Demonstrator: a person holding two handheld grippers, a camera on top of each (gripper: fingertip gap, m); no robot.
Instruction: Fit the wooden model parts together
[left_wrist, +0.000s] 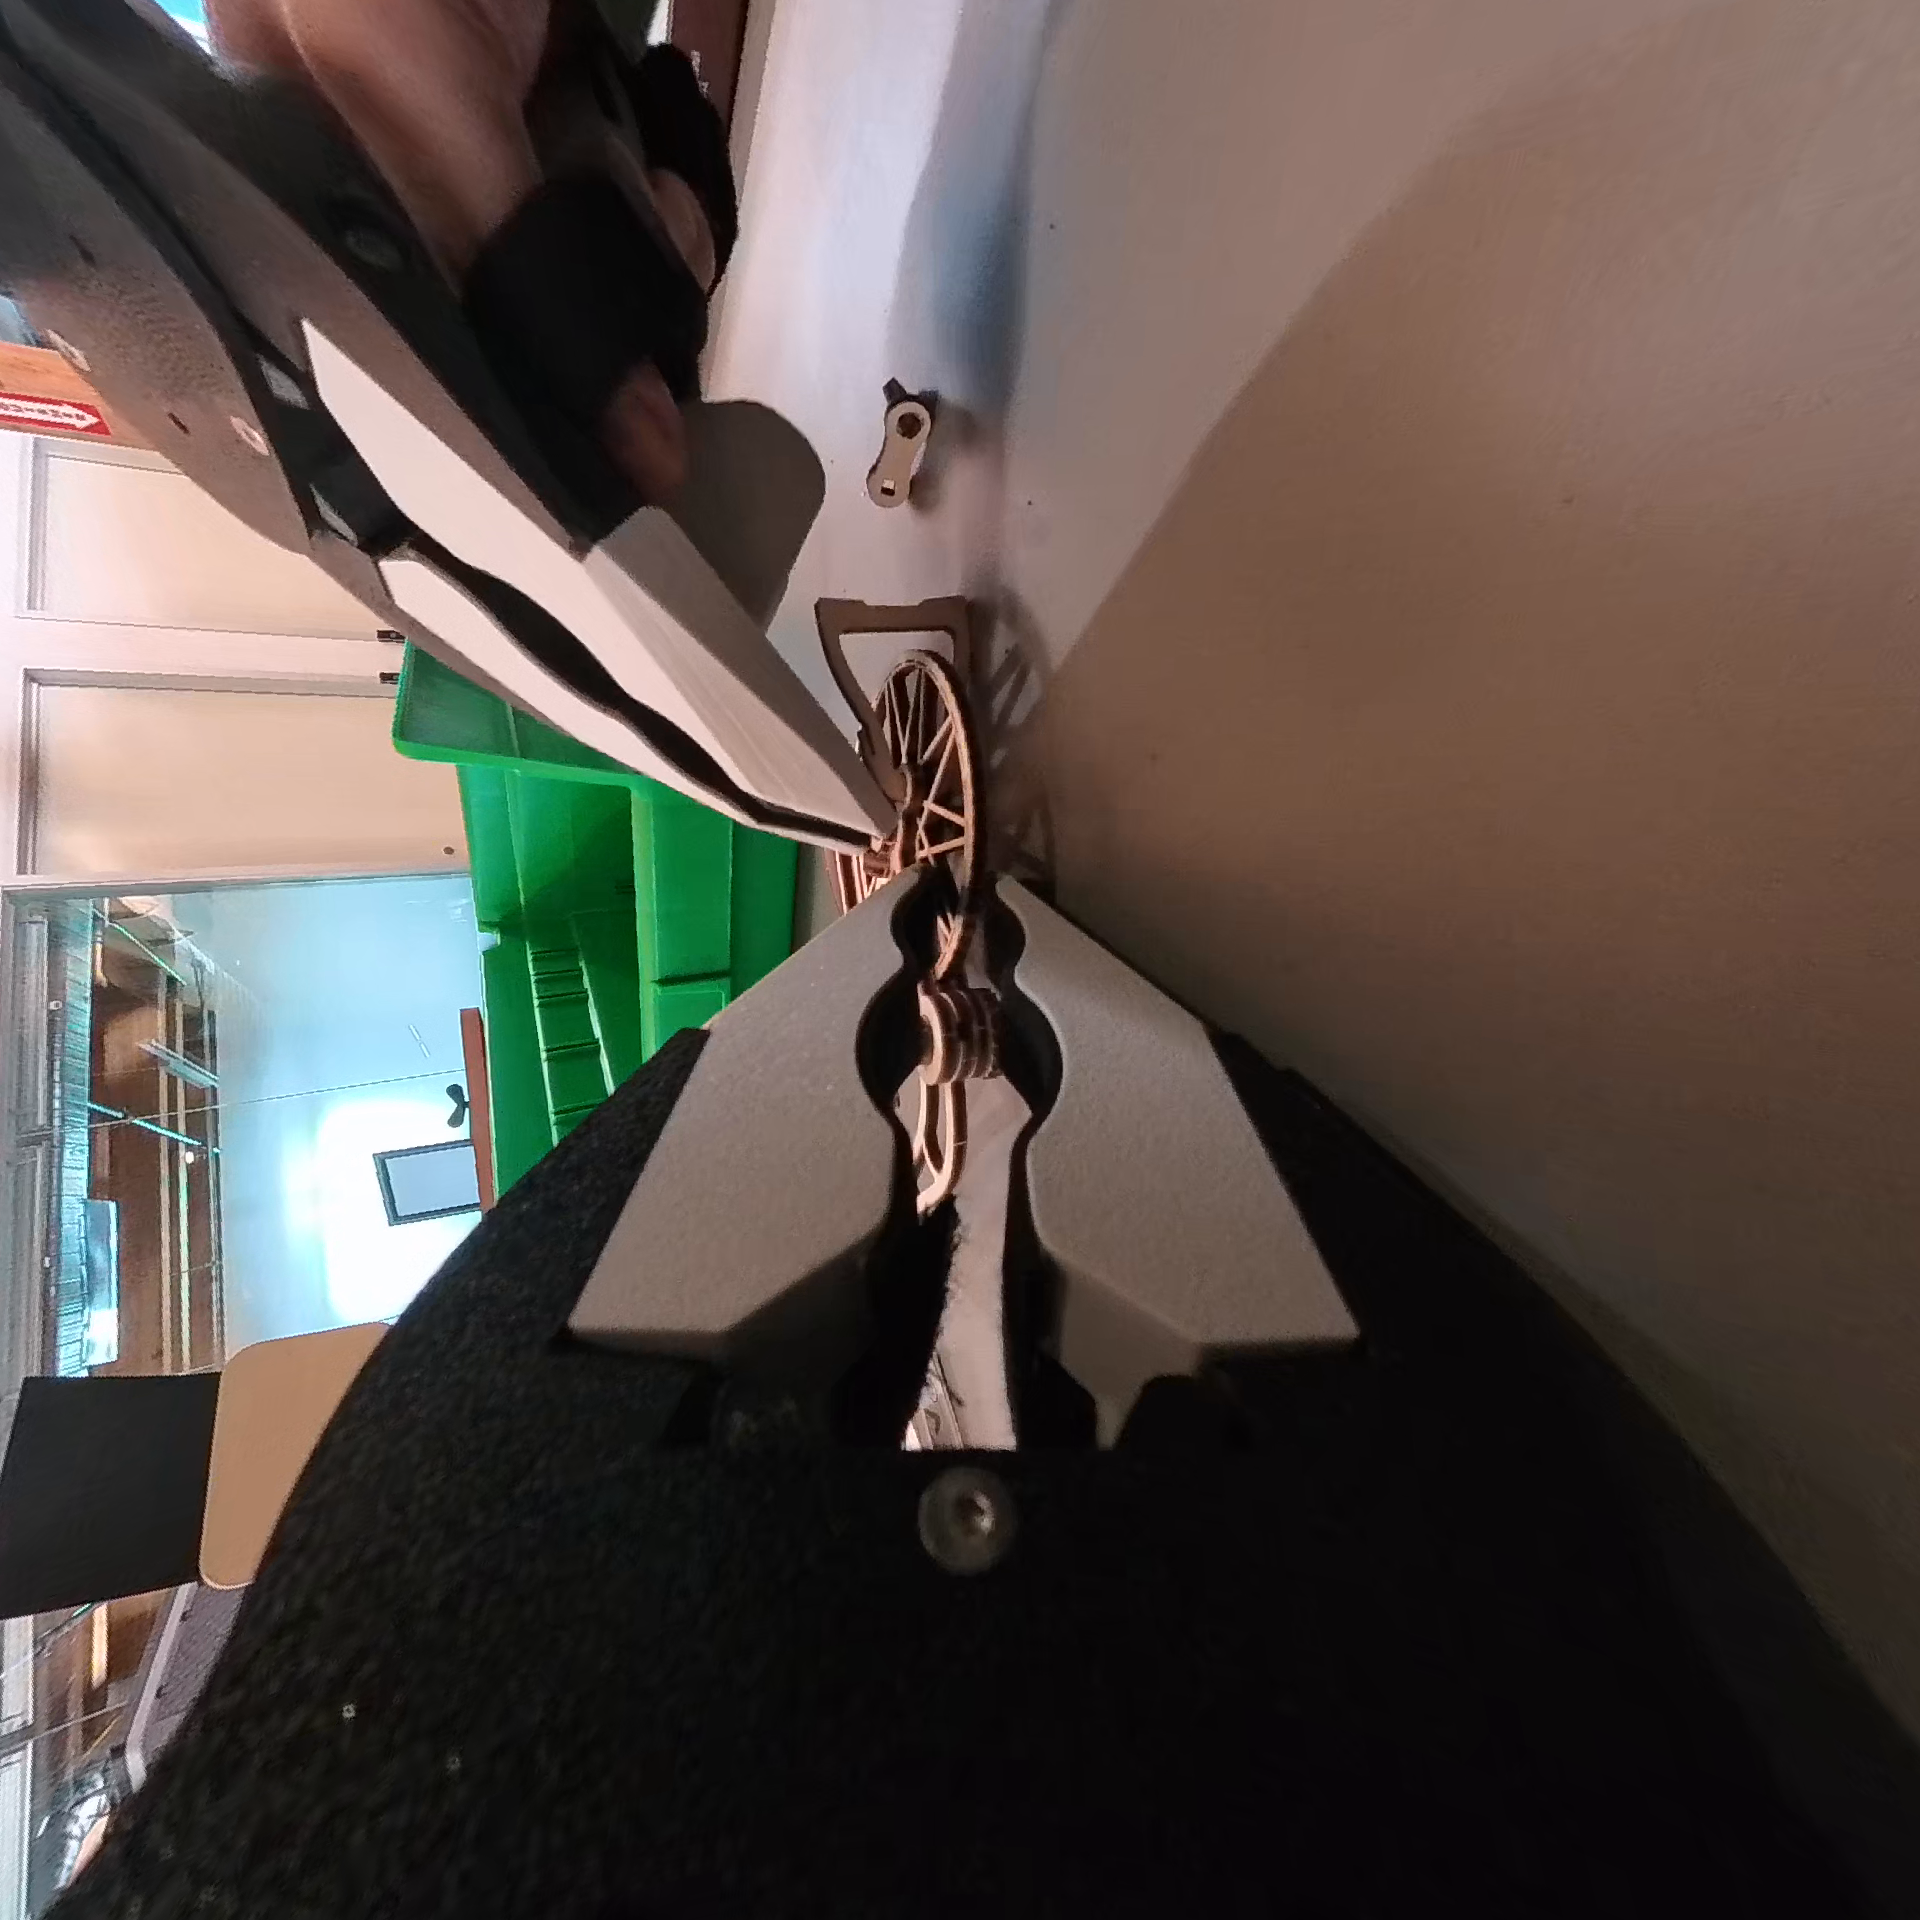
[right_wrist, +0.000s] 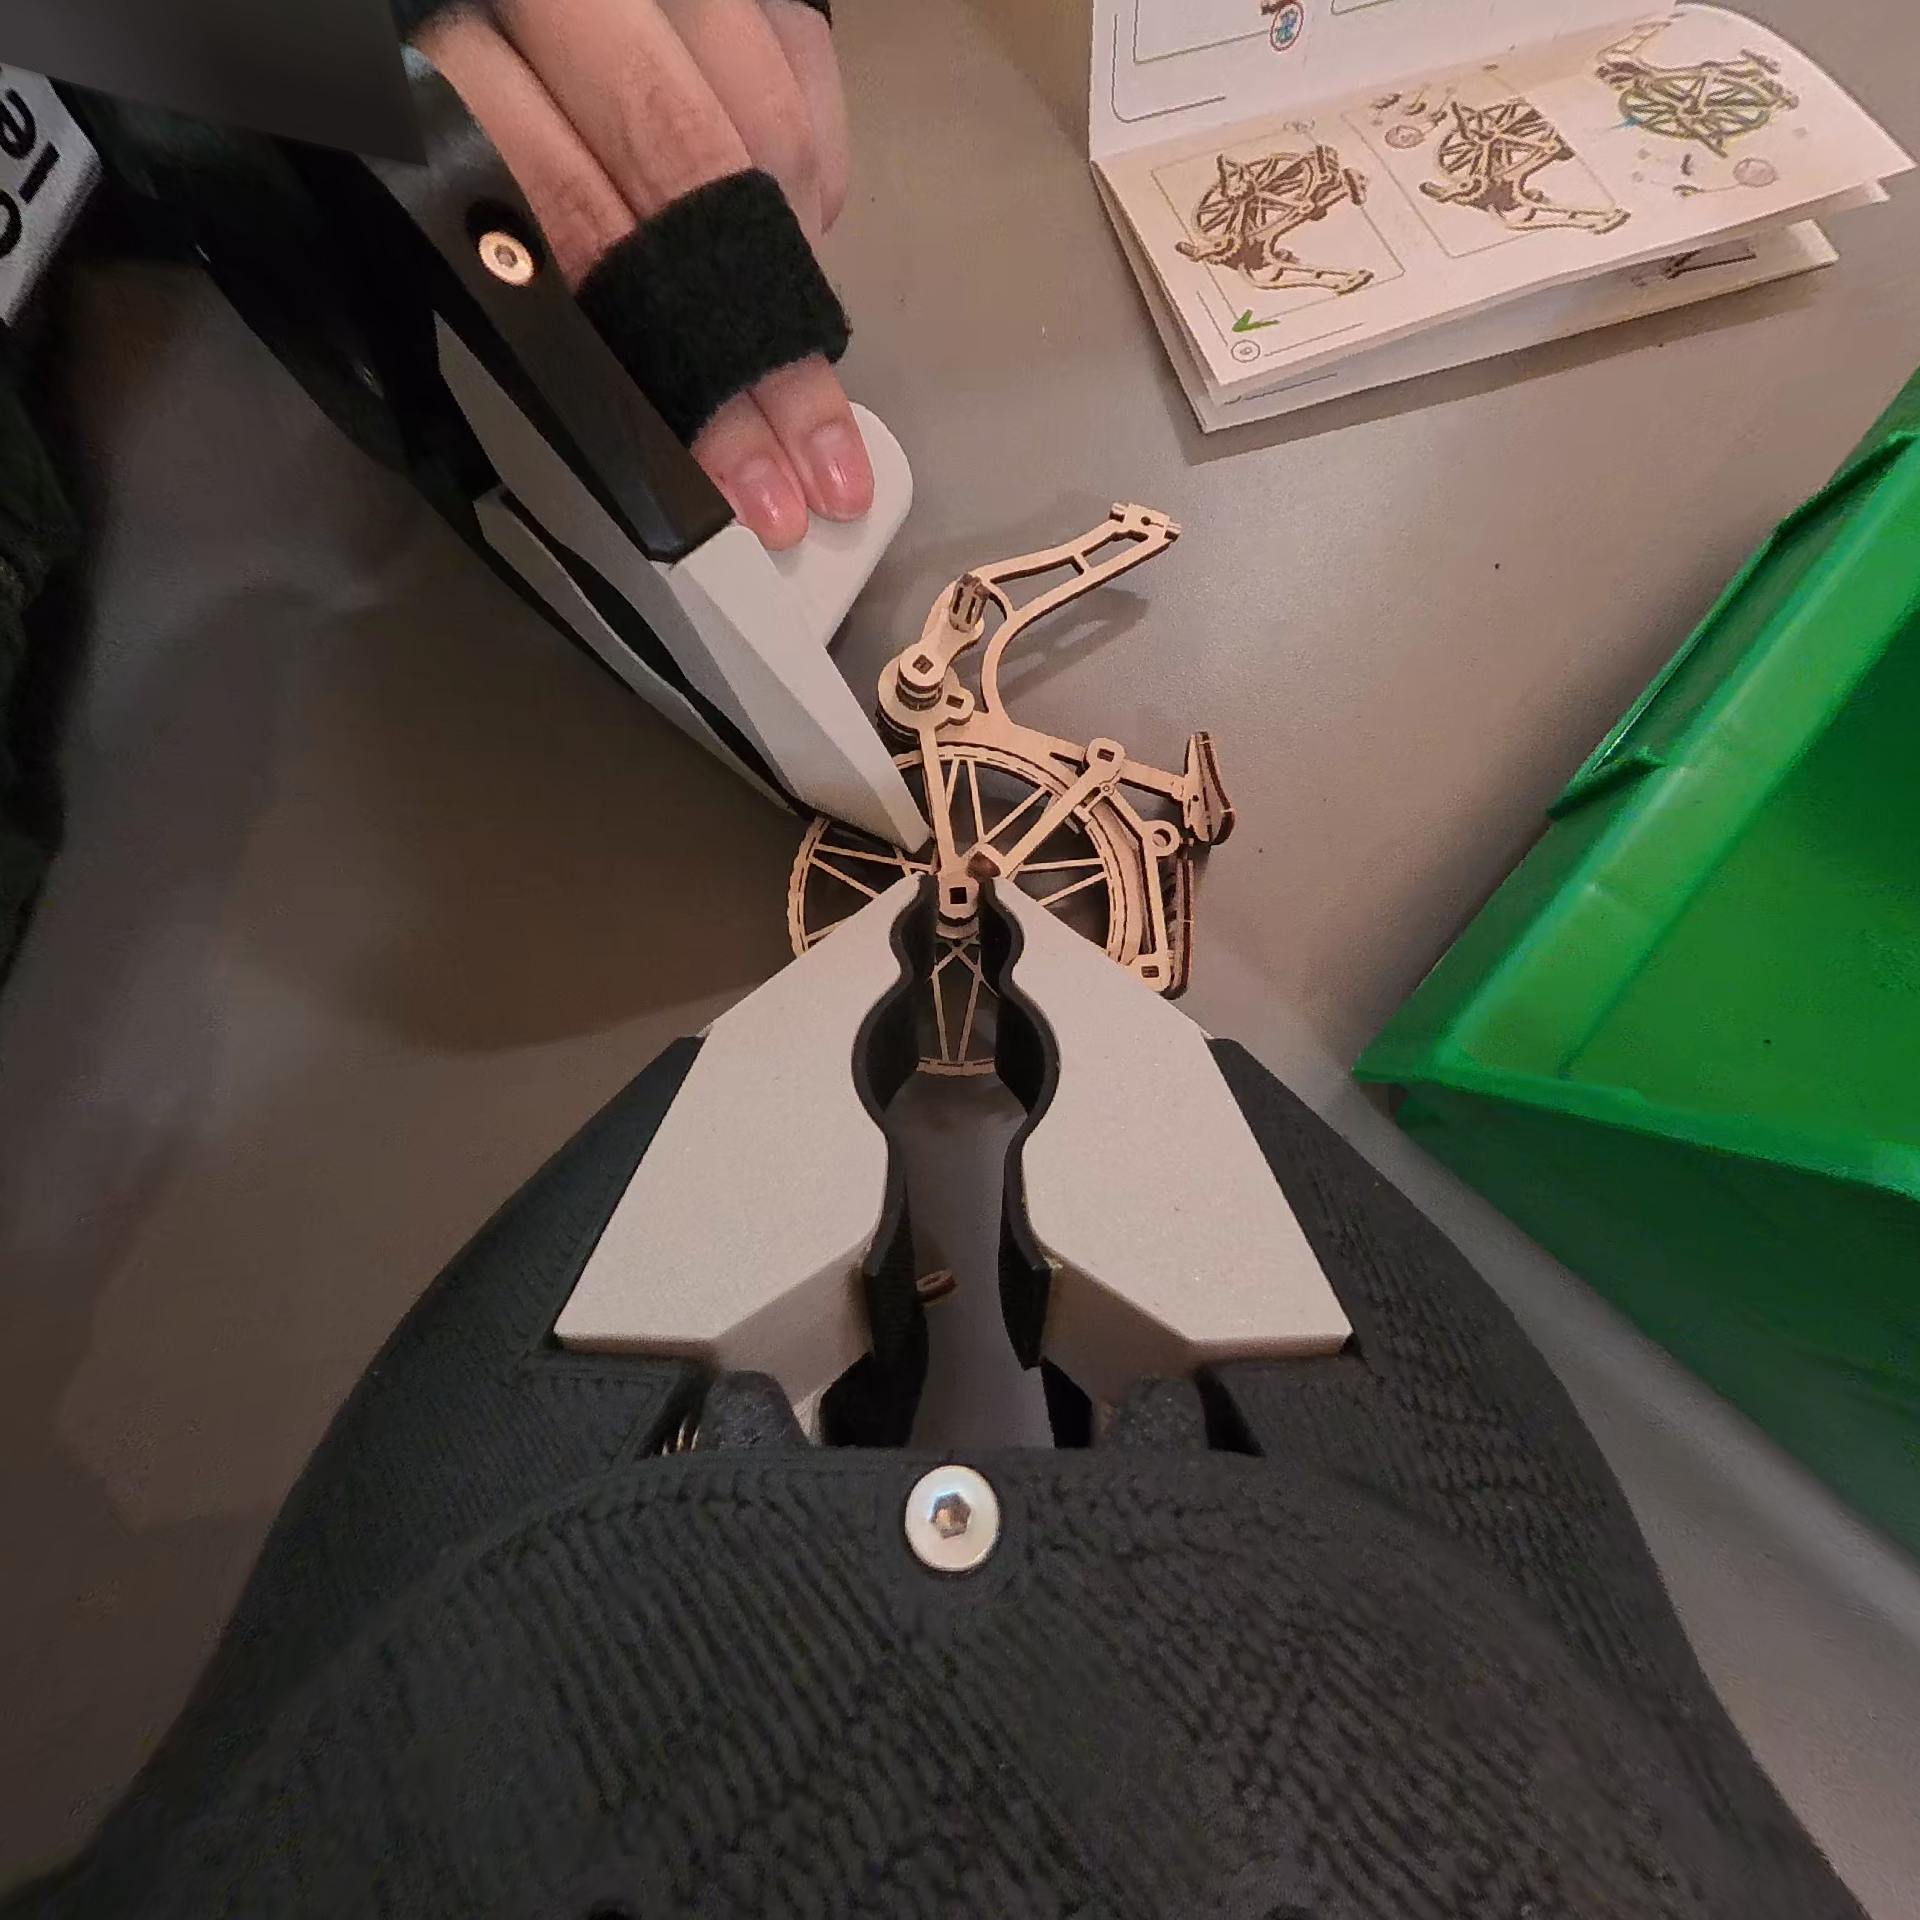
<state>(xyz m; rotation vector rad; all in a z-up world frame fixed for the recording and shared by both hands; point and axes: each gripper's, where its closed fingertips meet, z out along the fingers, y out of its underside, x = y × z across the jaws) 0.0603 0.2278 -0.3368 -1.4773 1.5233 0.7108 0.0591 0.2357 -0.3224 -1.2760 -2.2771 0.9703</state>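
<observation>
Wheel (right_wrist: 997, 894) work is well advanced, judging by what lies on the grey table (right_wrist: 416, 831): the spoked wooden wheel already carries a curved frame arm (right_wrist: 1049, 582), a strut (right_wrist: 1049, 821) running to its hub and a fender-like piece (right_wrist: 1205, 790) at its rim, all seated in place. That matches one of the mid-sequence drawings in the open instruction booklet (right_wrist: 1455, 197), which lies beyond the wheel, so I judge the assembly partly done with further steps to come.

The right gripper (right_wrist: 954, 894) has its fingers nearly together at the hub, pinching a small wooden hub piece (right_wrist: 956, 896) at their tips. The left gripper (left_wrist: 956, 1023) is clamped on a small stack of wooden discs (left_wrist: 961, 1023) at the wheel's axle, in the left wrist view; in the right wrist view it comes in from the wheel's upper left, its tip right at the hub.

What seems left here is pressing the hub piece home. A loose link-shaped part (left_wrist: 902, 449) lies on the table well apart from the wheel, apparently not yet fitted. A green bin (right_wrist: 1714, 883) sits to the wheel's right.
</observation>
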